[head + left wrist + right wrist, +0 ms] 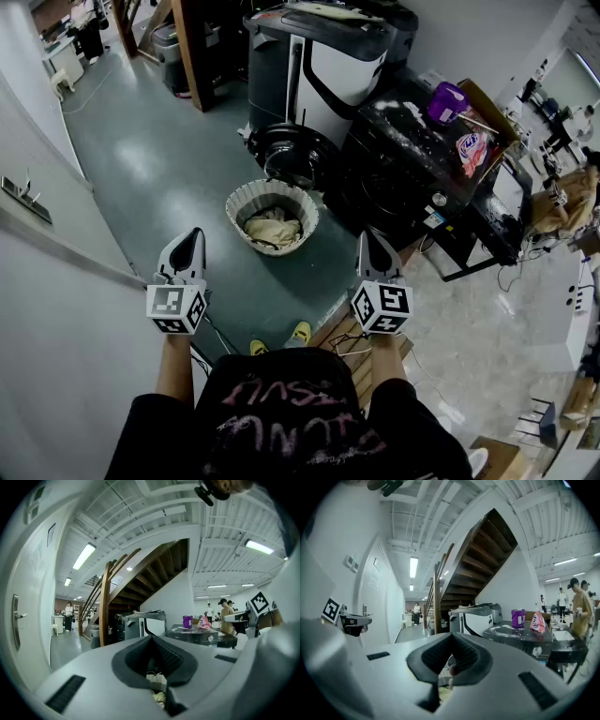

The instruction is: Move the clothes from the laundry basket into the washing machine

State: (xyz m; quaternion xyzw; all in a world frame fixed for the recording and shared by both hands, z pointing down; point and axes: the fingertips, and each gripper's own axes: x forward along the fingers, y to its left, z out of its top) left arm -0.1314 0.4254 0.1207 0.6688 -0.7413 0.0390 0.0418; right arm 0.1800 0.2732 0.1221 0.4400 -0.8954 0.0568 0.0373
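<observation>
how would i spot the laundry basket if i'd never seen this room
Find the black washing machine; its round door hangs open over the green floor. Just before that door sits the laundry basket: the only pale, ribbed round tub, with cream clothes inside.

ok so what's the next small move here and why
Probably open the right gripper and lower it toward the laundry basket: it and the left gripper are both shut and empty, short of the basket, with the clothes lying inside.
</observation>
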